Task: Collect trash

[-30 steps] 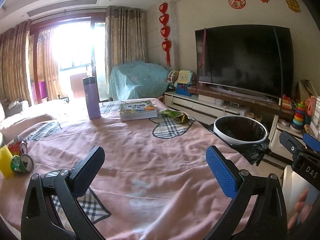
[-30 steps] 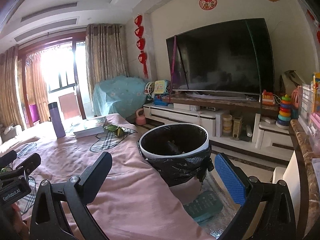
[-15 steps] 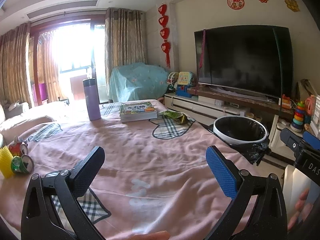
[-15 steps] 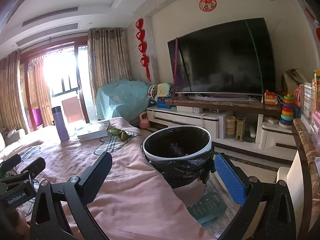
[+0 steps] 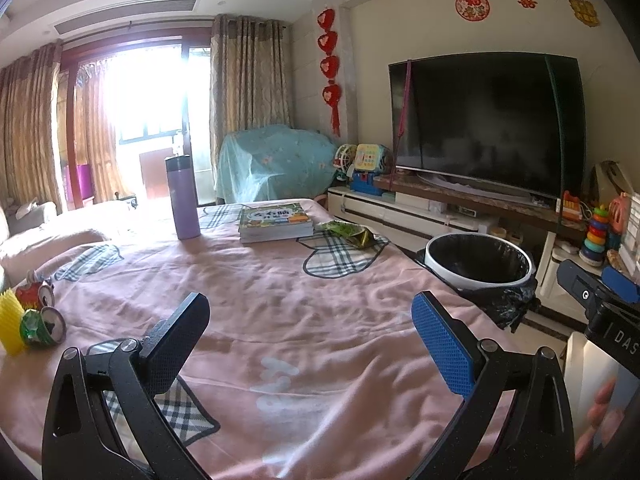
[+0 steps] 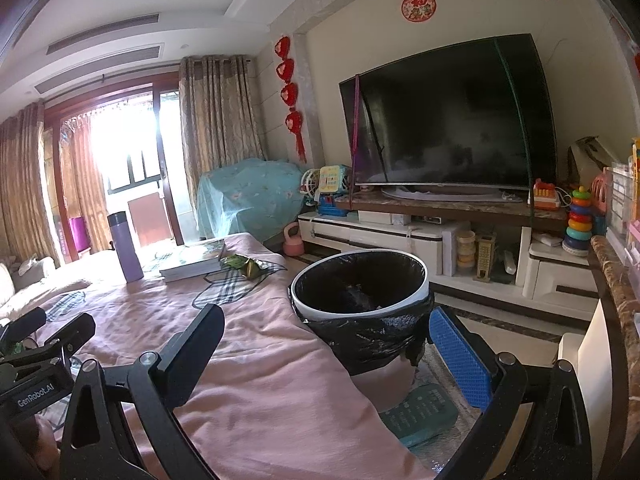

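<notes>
Trash in sight: a green snack wrapper (image 5: 351, 233) lies crumpled near the far right edge of the counter, just beside the stack of books (image 5: 275, 221). Two crushed cans (image 5: 42, 322) sit at the near left edge, touching a yellow ribbed object (image 5: 11, 326); what that is, you cannot tell. The bin (image 6: 360, 280), black-lined with a white rim, stands off the counter's right edge, its rim roughly level with the top.

Left hand-held gripper (image 5: 308, 334): jaws wide, nothing held, hanging over the near middle of the pink cloth (image 5: 280, 300). Right hand-held gripper (image 6: 328, 344): jaws wide, empty, pointed at the bin.

Step in hand, as judged: pick a first piece and reach for it.

- The cans are nearest your left hand. Swing left, come in low, take one can across its crushed body.
- Keep clear of the yellow object; it touches the cans and may tip.
- The wrapper is flat and light. Pinch a raised fold, not the flat sheet, or the pads will catch the cloth.
- Leave the purple flask (image 5: 183, 197) and books alone.
- Release only once over the bin's mouth.
</notes>
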